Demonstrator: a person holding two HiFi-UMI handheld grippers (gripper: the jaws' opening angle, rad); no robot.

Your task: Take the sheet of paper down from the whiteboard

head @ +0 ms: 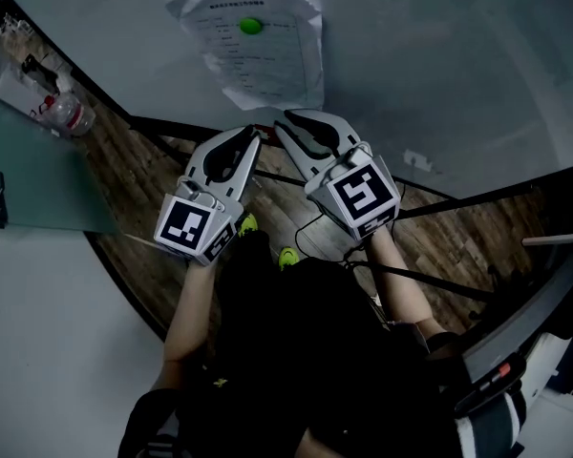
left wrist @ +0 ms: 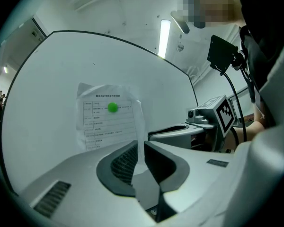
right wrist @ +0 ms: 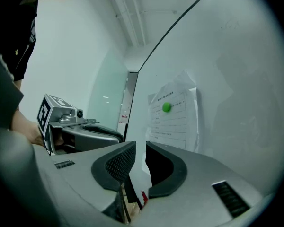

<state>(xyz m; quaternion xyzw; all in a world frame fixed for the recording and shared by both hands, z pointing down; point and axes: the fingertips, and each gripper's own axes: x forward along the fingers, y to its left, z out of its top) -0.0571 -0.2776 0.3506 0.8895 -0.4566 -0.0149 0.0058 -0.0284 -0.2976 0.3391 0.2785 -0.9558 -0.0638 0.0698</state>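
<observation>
The left tongs (head: 256, 134) and right tongs (head: 285, 120), both slightly apart and empty, face the pinned paper (head: 267, 65).

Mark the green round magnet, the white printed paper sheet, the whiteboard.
green round magnet (head: 251, 26): head view, centre.
white printed paper sheet (head: 267, 70): head view, lower half.
whiteboard (head: 439, 55): head view, bare surface.

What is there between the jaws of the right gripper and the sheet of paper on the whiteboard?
Only bare whiteboard: in the right gripper view nothing stands between the right gripper and the sheet of paper.
</observation>
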